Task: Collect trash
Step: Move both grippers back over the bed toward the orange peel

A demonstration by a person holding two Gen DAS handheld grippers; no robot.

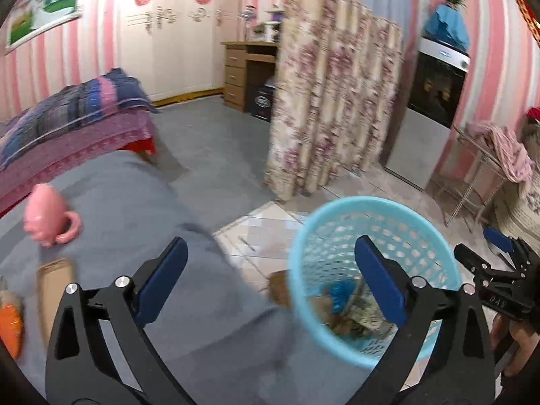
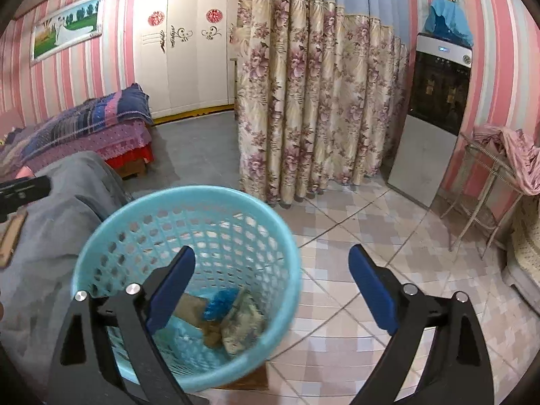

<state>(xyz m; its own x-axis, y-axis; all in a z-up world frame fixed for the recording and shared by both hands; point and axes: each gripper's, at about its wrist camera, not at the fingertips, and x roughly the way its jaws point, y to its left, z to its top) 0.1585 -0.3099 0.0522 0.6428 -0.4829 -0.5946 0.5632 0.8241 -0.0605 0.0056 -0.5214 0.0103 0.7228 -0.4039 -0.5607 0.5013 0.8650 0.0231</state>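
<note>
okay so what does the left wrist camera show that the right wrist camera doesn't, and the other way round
Only the left wrist view shows the pink mug, the orange carrot toy, the wooden desk, and the whole right gripper with the hand holding it.

Only the right wrist view shows the folded patterned packet in the basket clearly, and the brown board under it.

Both show the blue basket holding trash, the grey cloth, the flowered curtain, the bed and open, empty jaws.

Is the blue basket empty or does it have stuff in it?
Not empty: the blue basket holds crumpled trash at its bottom, well below the rim.
</note>
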